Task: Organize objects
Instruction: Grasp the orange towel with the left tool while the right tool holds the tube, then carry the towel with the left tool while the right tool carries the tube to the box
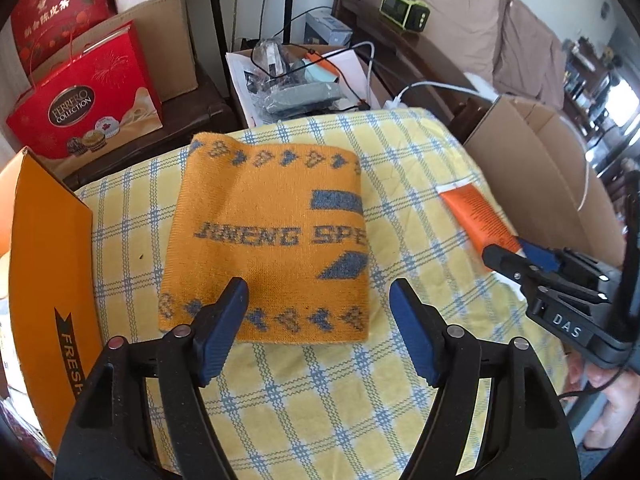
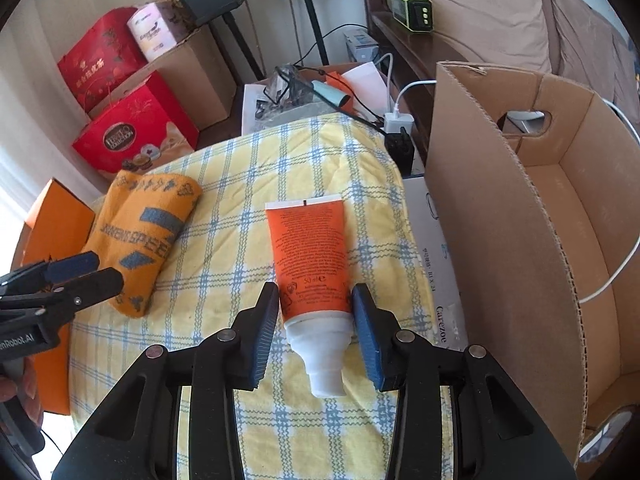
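A folded orange towel (image 1: 268, 240) with grey lettering lies on the yellow checked cloth (image 1: 320, 392). My left gripper (image 1: 319, 292) is open, its fingertips over the towel's near edge. An orange tube (image 2: 308, 256) with a white cap lies on the cloth to the right. My right gripper (image 2: 316, 296) is open, with one finger on each side of the tube's lower end, close to its sides. The tube (image 1: 476, 216) and the right gripper (image 1: 516, 258) also show in the left wrist view. The towel (image 2: 140, 232) and the left gripper (image 2: 86, 270) also show in the right wrist view.
An open cardboard box (image 2: 532, 220) stands right of the cloth. An orange box (image 1: 48, 264) stands at the left edge. Red gift boxes (image 1: 88, 108) and a cluttered carton (image 1: 296, 76) sit behind. A charger and cables (image 2: 398, 122) lie at the far right corner.
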{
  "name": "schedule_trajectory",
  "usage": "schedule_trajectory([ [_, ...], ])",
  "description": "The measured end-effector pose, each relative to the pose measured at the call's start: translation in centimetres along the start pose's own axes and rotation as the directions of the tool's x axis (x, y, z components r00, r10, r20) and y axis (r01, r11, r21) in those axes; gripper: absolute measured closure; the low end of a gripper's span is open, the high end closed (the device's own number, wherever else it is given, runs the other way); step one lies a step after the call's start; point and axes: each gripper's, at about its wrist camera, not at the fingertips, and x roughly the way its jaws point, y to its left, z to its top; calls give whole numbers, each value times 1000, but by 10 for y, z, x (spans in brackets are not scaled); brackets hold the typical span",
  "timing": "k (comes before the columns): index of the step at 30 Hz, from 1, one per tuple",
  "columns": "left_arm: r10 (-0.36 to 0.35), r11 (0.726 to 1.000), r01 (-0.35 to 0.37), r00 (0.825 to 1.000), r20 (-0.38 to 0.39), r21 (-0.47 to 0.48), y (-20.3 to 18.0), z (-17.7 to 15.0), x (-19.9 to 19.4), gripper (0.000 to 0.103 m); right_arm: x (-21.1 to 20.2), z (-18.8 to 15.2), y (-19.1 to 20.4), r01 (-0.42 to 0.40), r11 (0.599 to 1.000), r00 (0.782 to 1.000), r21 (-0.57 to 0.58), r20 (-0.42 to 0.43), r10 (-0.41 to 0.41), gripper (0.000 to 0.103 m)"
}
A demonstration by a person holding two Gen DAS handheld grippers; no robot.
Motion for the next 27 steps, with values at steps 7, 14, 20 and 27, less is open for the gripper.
schedule_trajectory([
  [7, 69, 994, -70, 998, 10, 79, -12, -2, 19, 35, 12, -2, 17, 73, 996, 997, -56, -2, -73, 63],
  [14, -4, 999, 1, 999, 54, 47, 0, 3, 7, 90, 14, -2, 22, 51, 997, 999, -60, 9, -50, 65],
  [20, -62, 998, 61, 991, 123, 8, 14, 8, -28, 91, 2, 1, 32, 7, 998, 999, -58, 52, -4, 66],
  [27, -116, 993, 121, 974, 196, -11, 28, 14, -81, 91, -21, 7, 54, -15, 996, 994, -90, 110, 25, 66],
])
